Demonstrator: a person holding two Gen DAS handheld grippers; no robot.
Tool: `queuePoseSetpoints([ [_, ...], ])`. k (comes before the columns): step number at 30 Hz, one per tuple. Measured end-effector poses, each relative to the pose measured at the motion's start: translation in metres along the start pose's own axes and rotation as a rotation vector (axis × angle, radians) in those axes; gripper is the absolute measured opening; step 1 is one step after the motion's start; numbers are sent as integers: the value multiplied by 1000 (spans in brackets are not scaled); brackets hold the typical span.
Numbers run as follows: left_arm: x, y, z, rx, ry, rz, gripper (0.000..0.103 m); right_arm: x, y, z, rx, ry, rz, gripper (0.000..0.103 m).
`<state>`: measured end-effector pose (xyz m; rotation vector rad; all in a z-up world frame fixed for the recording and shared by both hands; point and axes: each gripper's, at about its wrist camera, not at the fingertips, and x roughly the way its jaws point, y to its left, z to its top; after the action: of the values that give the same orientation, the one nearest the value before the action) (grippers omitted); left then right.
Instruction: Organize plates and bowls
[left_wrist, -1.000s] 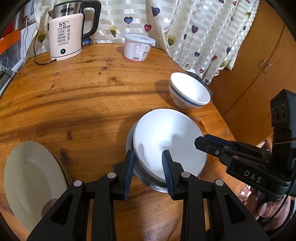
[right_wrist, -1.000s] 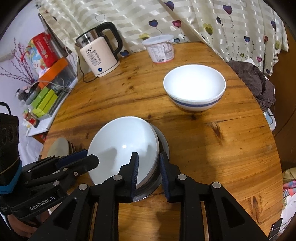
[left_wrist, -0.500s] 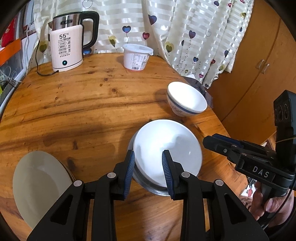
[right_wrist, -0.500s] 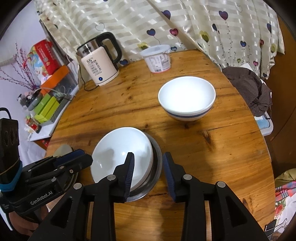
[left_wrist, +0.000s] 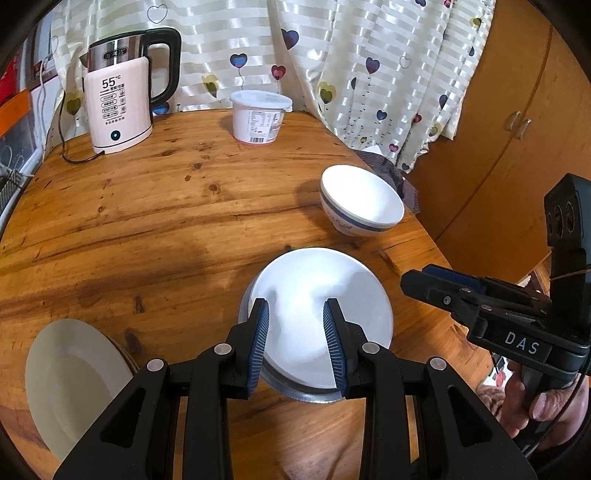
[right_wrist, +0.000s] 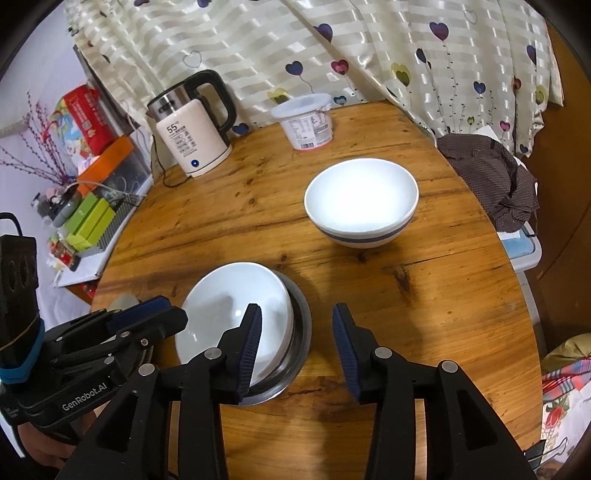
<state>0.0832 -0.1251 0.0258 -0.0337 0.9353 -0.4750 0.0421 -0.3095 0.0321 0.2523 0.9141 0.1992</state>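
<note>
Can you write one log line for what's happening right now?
left hand-held gripper: open | right hand-held gripper: open, just widened | white bowl: nested in metal bowl

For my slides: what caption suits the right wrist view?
Open right tongs beside white bowl nested in steel bowl; blue-banded bowl waits beyond.

A home dining corner. A round wooden table (left_wrist: 155, 206) carries an electric kettle (left_wrist: 118, 99) and bowls (right_wrist: 362, 203), backed by heart-print curtains (left_wrist: 369, 66) and wooden cupboards (left_wrist: 517, 147).
</note>
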Motion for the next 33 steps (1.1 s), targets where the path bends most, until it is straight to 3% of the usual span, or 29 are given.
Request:
queuePoseSetpoints([
  [33,29,2,26,-31,52,-42,32,2,-46,5,94,-15,-23,43],
])
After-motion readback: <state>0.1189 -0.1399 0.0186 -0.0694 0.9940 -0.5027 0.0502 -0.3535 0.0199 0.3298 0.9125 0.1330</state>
